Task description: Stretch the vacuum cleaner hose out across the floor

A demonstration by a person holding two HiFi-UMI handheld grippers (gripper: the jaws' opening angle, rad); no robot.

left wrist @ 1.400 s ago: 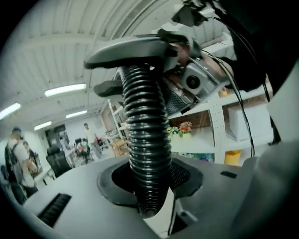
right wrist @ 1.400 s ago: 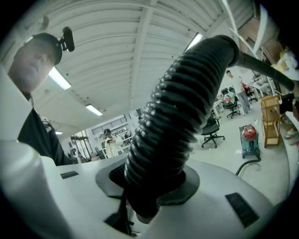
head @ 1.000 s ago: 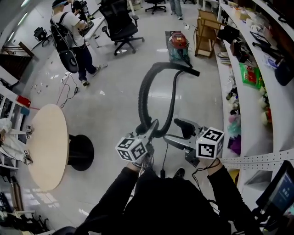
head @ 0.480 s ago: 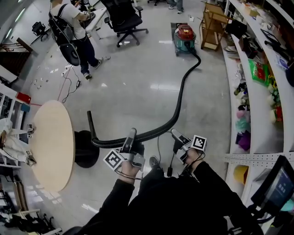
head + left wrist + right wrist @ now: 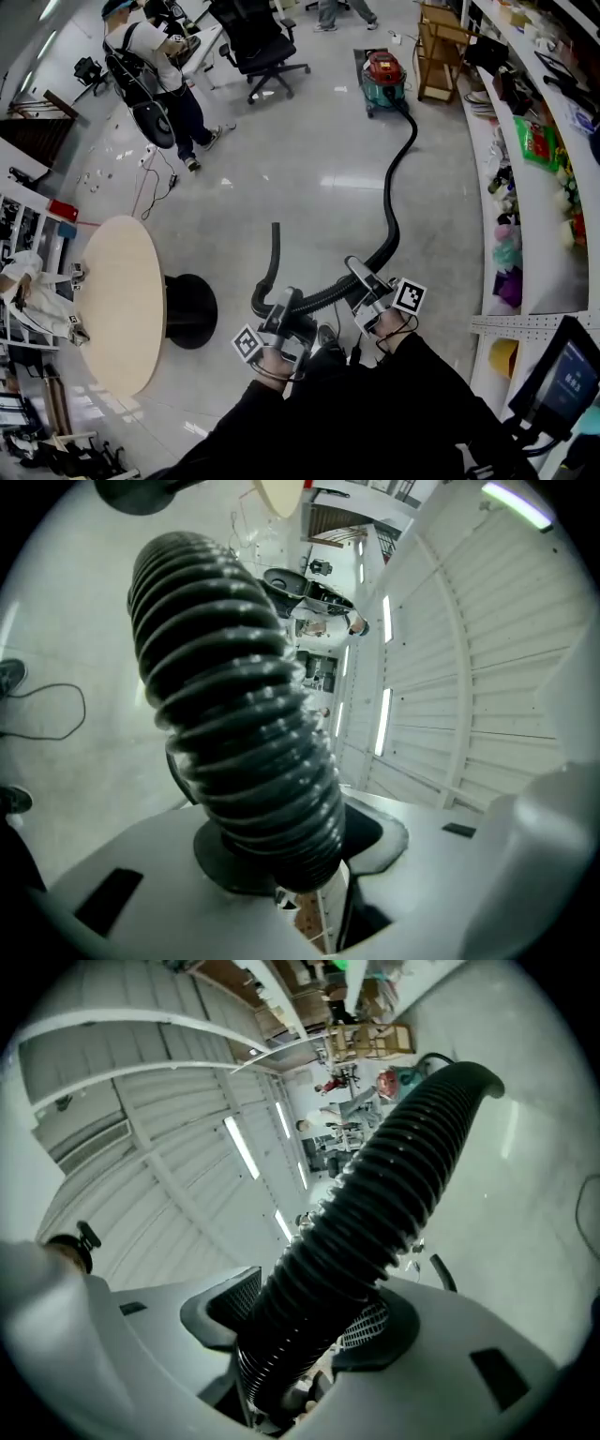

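Lowering the hose [image 5: 401, 178] from a raised loop onto the floor [image 5: 309, 159], you are clamping it in the left gripper [image 5: 286, 302] while the right gripper [image 5: 361, 277] is closing its jaws onto it; stretching is progressing.

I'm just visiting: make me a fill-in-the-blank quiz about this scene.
The hose runs across the floor to a vacuum cleaner with a ____ top.
The left hand-held gripper is shut on the ____.
A person stands beside a black office ____.
Missing words: red; hose; chair.
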